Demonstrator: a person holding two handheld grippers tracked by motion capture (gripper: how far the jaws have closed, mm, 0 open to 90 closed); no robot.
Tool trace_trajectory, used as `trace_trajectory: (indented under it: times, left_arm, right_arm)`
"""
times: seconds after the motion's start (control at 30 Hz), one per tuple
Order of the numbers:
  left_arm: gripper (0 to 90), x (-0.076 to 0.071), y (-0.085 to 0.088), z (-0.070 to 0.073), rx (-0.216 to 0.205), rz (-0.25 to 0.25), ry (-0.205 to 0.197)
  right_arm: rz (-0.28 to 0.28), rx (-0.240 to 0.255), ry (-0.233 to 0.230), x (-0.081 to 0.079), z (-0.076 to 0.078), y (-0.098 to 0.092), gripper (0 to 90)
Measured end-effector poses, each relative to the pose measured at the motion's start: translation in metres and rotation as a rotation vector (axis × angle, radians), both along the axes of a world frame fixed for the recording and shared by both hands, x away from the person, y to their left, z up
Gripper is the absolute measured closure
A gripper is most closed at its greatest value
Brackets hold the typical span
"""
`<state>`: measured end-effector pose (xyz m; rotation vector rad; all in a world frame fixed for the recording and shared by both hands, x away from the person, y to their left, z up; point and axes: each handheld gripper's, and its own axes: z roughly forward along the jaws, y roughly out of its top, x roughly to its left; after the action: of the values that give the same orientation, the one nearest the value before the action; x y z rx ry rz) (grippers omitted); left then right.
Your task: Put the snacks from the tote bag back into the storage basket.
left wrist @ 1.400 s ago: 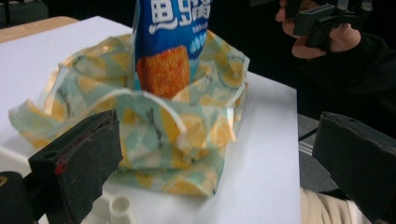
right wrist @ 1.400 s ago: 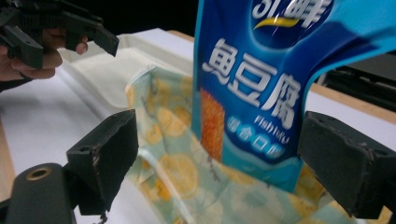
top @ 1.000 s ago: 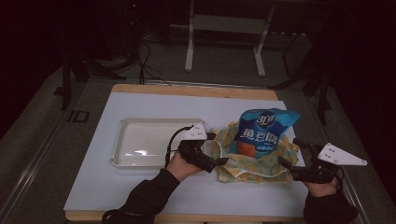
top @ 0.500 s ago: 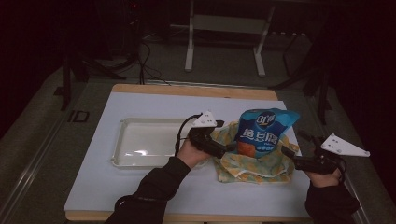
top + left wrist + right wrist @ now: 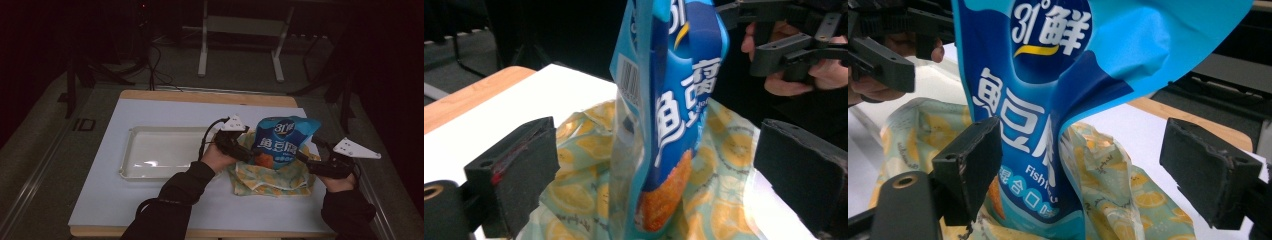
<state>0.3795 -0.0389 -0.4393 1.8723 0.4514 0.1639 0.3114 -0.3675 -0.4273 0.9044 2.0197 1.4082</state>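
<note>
Both grippers [image 5: 248, 151] [image 5: 303, 156] flank blue snack bag [image 5: 282, 141], unpinched.

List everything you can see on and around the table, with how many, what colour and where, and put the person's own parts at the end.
Snack bag: one, blue with white lettering and an orange patch low down, standing upright on the cloth bag, right of the table's middle.
Cloth bag: one, pale green with yellow lemon print, crumpled under and around the snack bag.
Tray: one, clear or whitish, shallow, left of the snack bag.
Table: one, white top with a wooden edge.
Metal stand: one, pale grey, on the floor behind the table.
Left gripper: one, black, at the snack bag's left side, jaws open with the bag between them.
Right gripper: one, black, at the bag's right side, jaws open, just been closing a little.
Sleeves: two, dark, at the near edge.
</note>
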Motion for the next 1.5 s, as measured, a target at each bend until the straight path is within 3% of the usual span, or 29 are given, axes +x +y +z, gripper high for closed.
trace_trajectory:
  times: [0.27, 0.4, 0.57, 0.8, 0.87, 0.9, 1.1, 1.17, 1.3, 1.37, 1.5]
  left_arm:
    - [19.5, 0.007, -0.011, -0.007, -0.005, 0.026, 0.021]
    - [29.6, 0.007, -0.017, -0.008, 0.003, 0.013, 0.021]
    - [34.5, 0.006, -0.024, -0.011, 0.019, 0.018, 0.03]
    - [48.9, 0.006, -0.029, -0.01, 0.027, 0.036, 0.032]
    - [49.0, 0.006, -0.029, -0.01, 0.027, 0.036, 0.032]
    - [55.4, 0.004, -0.032, -0.009, 0.04, 0.044, 0.02]
    - [60.7, 0.002, -0.037, -0.009, 0.049, 0.05, 0.029]
    - [62.6, 0.003, -0.037, -0.01, 0.036, 0.046, 0.04]
    - [67.5, 0.003, -0.036, -0.009, 0.041, 0.047, 0.032]
    - [75.0, 0.003, -0.036, -0.008, 0.041, 0.059, 0.03]
    - [80.4, 0.004, -0.035, -0.007, 0.043, 0.053, 0.052]
  right_arm:
    - [-0.014, 0.007, 0.019, 0.008, -0.009, 0.008, 22.6]
    - [-0.009, 0.007, 0.024, 0.011, -0.012, 0.011, 27.2]
    - [-0.01, -0.007, 0.03, 0.014, -0.015, 0.017, 36.7]
    - [-0.021, -0.014, 0.036, 0.018, -0.017, 0.02, 45.4]
    - [-0.023, -0.016, 0.032, 0.018, -0.017, 0.021, 45.4]
    - [-0.033, -0.035, 0.023, 0.018, -0.018, 0.023, 51.4]
    - [-0.03, -0.051, 0.018, 0.018, -0.019, 0.024, 63.2]
    - [-0.025, -0.058, 0.016, 0.018, -0.019, 0.025, 72.7]
    - [-0.019, -0.06, 0.019, 0.017, -0.02, 0.026, 77.9]
    - [-0.011, -0.05, 0.026, 0.018, -0.02, 0.026, 82.0]
    - [-0.002, -0.048, 0.034, 0.018, -0.019, 0.027, 86.1]
